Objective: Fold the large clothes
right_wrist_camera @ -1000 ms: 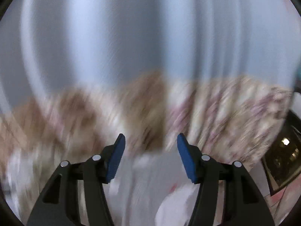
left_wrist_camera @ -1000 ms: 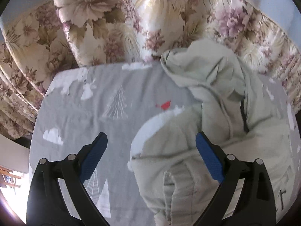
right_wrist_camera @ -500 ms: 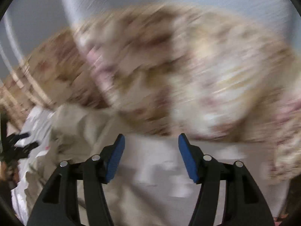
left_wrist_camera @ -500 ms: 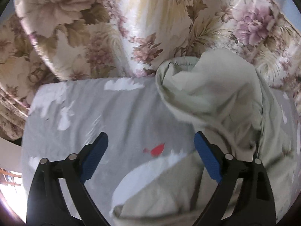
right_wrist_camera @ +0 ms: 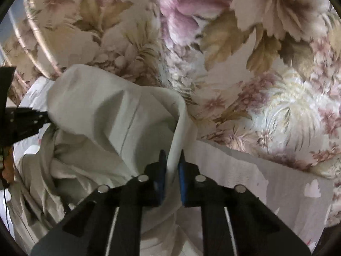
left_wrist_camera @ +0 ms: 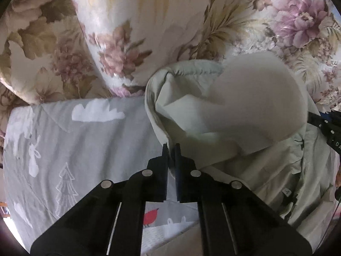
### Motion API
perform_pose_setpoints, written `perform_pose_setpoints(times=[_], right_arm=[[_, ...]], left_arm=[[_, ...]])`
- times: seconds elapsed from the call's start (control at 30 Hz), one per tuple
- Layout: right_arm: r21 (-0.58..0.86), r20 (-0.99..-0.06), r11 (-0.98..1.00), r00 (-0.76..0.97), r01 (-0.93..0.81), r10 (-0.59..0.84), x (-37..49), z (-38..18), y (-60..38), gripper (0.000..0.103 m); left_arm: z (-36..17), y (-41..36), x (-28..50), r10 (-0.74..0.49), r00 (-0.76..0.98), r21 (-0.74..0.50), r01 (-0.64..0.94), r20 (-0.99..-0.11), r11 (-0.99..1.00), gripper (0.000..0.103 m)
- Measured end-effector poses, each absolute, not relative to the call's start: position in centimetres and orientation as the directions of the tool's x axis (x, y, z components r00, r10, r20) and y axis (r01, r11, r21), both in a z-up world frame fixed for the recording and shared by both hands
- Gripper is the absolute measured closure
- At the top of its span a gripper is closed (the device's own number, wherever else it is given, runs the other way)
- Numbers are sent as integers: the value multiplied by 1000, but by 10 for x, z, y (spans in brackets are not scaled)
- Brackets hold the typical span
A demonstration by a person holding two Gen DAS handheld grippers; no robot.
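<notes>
The left tongs (left_wrist_camera: 171, 149) and right tongs (right_wrist_camera: 172, 155) each pinch an edge of the pale green garment (left_wrist_camera: 245, 115), which is heaped on the grey printed sheet (left_wrist_camera: 85, 140) before floral curtains (right_wrist_camera: 234, 42). Only the left view shows the sheet's red bird (left_wrist_camera: 151, 215).

Pale sage-green jacket (left_wrist_camera: 245, 115), plain and unpatterned, with a small dark mark near its collar. Under the jacket, a grey bedsheet (left_wrist_camera: 89, 140) printed with white clouds, white outlined fir trees, a white rabbit and a red bird. Behind the jacket, a cream curtain (left_wrist_camera: 132, 32) bearing mauve-pink flowers and olive-tan leaves. Left gripper (left_wrist_camera: 171, 149) and right gripper (right_wrist_camera: 171, 156): black frames, blue pads.
</notes>
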State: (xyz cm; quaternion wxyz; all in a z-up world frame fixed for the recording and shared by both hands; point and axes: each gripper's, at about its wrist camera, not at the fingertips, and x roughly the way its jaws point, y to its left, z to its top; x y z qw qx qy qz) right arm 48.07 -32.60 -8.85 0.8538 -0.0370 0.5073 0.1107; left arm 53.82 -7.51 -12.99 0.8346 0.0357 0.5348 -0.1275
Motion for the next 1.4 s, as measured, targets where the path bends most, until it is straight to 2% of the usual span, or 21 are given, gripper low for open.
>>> perform_pose_setpoints(times=[0.13,0.23,0.43,0.5,0.57,0.63,0.67,0.7,0.8,0.87,0.9,0.93,1.0,1.1,1.2,1.23,1.27,1.3,1.33,1.37,1.4], right_arm=[[52,-826,962,530,-267,191,451,-52,-335,97],[80,-748,945,608,-316,266,401,-8,-339,97],[170,-603,896,676,-411,424,282,44,-354,97],[175,-626,899,659,-402,417,250,30,-365,97],[157,-711,931,617,-330,338,233,-1,-380,94],[159,-797,958,541,-238,267,221,-32,-401,93],[147,-810,967,534,-210,240,217,-37,-407,93],[140,-815,973,537,-182,218,212,-38,-413,93],[186,-765,971,598,-150,239,204,-15,-422,91],[209,-732,964,628,-162,264,207,0,-413,71],[222,-718,960,638,-169,278,210,6,-402,48],[232,-711,956,639,-179,292,212,7,-394,39],[244,-706,949,633,-202,316,216,7,-369,39],[168,-705,950,641,-264,303,223,5,-326,39],[40,-755,923,593,-384,279,239,-6,-274,39],[-16,-791,911,562,-413,241,246,-16,-262,41],[-81,-847,899,505,-431,166,254,-37,-249,42],[-94,-870,891,472,-444,144,256,-49,-246,51],[-108,-891,874,436,-473,126,255,-63,-241,87],[-169,-886,842,453,-513,98,245,-73,-234,98],[-223,-862,823,500,-522,84,236,-73,-232,98]], left_arm=[[-91,-69,515,-196,477,-65,277,-857,959,100],[-45,-65,476,-219,561,-29,328,-798,944,100],[20,-48,343,-333,678,34,467,-655,883,100],[3,-43,293,-336,672,72,502,-660,862,99],[-27,-37,270,-278,653,121,497,-705,859,96],[-66,-26,252,-226,599,145,506,-768,851,88],[-80,-20,247,-203,580,153,504,-789,850,74],[-94,-10,241,-174,562,158,491,-808,857,59],[-91,14,227,-173,566,139,466,-806,874,44],[-75,22,227,-191,599,109,428,-777,897,35],[-67,24,231,-202,615,92,412,-762,906,29],[-60,24,235,-219,626,70,403,-748,912,26],[-48,17,245,-282,622,-6,407,-731,913,15],[-54,-11,271,-307,568,-67,403,-764,913,15],[-73,-45,285,-273,526,-38,414,-805,910,16],[-81,-55,287,-247,518,-9,420,-819,908,20],[-88,-62,291,-225,508,12,421,-832,907,35],[-98,-68,296,-218,477,7,426,-852,904,54],[-106,-69,300,-220,448,-14,420,-867,907,62],[-110,-67,303,-225,438,-32,406,-870,913,70],[-110,-61,306,-254,435,-75,388,-864,919,71]])
